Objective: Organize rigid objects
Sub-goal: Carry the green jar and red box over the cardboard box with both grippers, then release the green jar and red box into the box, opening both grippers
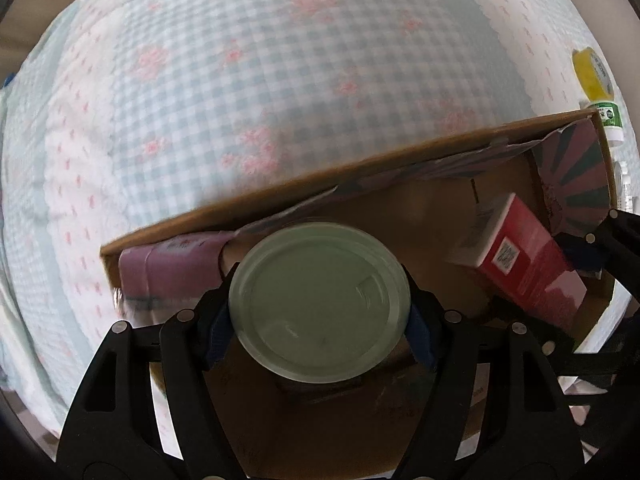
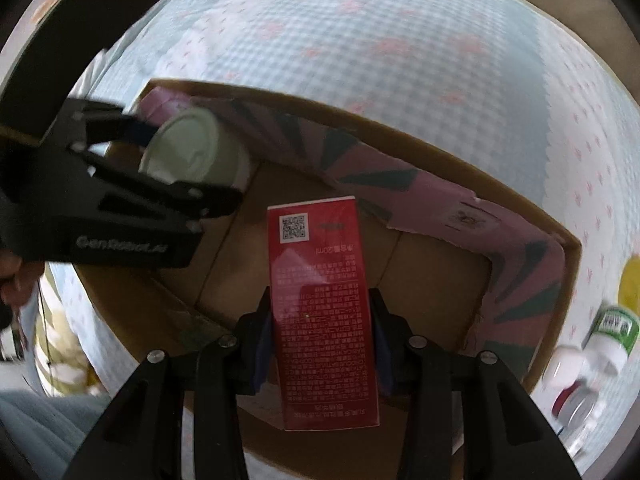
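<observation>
My left gripper [image 1: 320, 316] is shut on a pale green round jar [image 1: 320, 304], held bottom-up over the left end of an open cardboard box [image 1: 280, 196]. The same jar [image 2: 188, 152] and left gripper [image 2: 188, 164] show at the upper left of the right wrist view. My right gripper [image 2: 322, 344] is shut on a tall red carton [image 2: 322, 312] with a QR code and small print, hanging inside the box [image 2: 440, 148] above its brown floor. In the left wrist view the red carton [image 1: 524, 264] leans at the box's right end.
The box sits on a blue checked bedspread [image 1: 240, 80] with pink flowers; its flaps are folded in, pink with dark stripes [image 2: 420, 180]. To the box's right lie a yellow item [image 2: 632, 284], a green-labelled white bottle [image 2: 612, 332] and a small jar [image 2: 576, 392].
</observation>
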Available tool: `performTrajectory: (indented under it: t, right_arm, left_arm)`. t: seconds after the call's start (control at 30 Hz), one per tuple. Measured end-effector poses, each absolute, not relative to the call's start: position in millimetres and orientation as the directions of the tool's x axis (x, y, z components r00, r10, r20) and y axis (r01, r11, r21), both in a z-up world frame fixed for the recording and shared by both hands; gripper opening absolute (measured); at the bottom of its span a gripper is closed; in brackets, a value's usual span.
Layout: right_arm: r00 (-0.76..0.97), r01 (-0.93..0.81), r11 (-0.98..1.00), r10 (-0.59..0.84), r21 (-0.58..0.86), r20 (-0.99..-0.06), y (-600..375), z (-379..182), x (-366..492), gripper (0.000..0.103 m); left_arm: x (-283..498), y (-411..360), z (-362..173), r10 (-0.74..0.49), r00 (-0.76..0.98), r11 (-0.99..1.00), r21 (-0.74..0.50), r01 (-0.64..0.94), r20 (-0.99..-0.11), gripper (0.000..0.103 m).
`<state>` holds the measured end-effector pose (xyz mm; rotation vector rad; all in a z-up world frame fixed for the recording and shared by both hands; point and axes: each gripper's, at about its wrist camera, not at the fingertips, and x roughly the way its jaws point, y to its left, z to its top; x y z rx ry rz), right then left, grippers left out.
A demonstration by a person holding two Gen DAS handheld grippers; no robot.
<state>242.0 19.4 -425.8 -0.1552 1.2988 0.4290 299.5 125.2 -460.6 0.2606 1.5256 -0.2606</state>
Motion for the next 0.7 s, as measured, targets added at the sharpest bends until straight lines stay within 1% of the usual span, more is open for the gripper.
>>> performTrajectory:
  t: [0.07, 0.1, 0.13, 0.17, 0.2, 0.3, 0.43, 0.7]
  right_arm:
    - [0.235, -0.434, 0.897, 0.204, 0.085, -0.950, 23, -427, 238, 0.040]
    - [0.246, -0.447, 0.892, 0.198, 0.070, -0.949, 25, -428, 237, 0.040]
    - [0.250, -0.455, 0.888, 0.204, 0.071, -0.947, 25, -430, 236, 0.048]
    - [0.236, -0.459, 0.884, 0.220, 0.091, -0.946, 24, -432, 236, 0.079]
    - [0.225, -0.459, 0.884, 0.217, 0.093, -0.950, 24, -434, 236, 0.103]
    - [0.249, -0.471, 0.877, 0.236, 0.096, -0.939, 21, -436, 231, 0.103]
    - [0.250, -0.453, 0.881, 0.276, 0.140, -0.928, 18, -436, 228, 0.103]
    - [0.254, -0.441, 0.888, 0.260, 0.127, -0.932, 14, -433, 222, 0.103]
  left_arm:
    - [300, 122, -458, -0.022, 0.043, 0.944, -0.006, 0.331, -0.999, 0.069]
    - [301, 120, -458, -0.031, 0.044, 0.944, -0.015, 0.330, -0.999, 0.083]
    - [300, 119, -457, -0.033, 0.050, 0.944, -0.015, 0.330, -0.998, 0.098]
    - [300, 118, -455, -0.030, 0.063, 0.944, -0.008, 0.331, -0.998, 0.103]
    - [298, 116, -453, -0.016, 0.080, 0.941, 0.012, 0.338, -0.997, 0.103]
    - [295, 113, -450, -0.007, 0.097, 0.937, 0.028, 0.349, -0.995, 0.103]
    - [295, 116, -446, -0.005, 0.095, 0.937, 0.029, 0.348, -0.995, 0.103]
    - [285, 128, -431, -0.019, 0.126, 0.942, 0.025, 0.335, -0.992, 0.103]
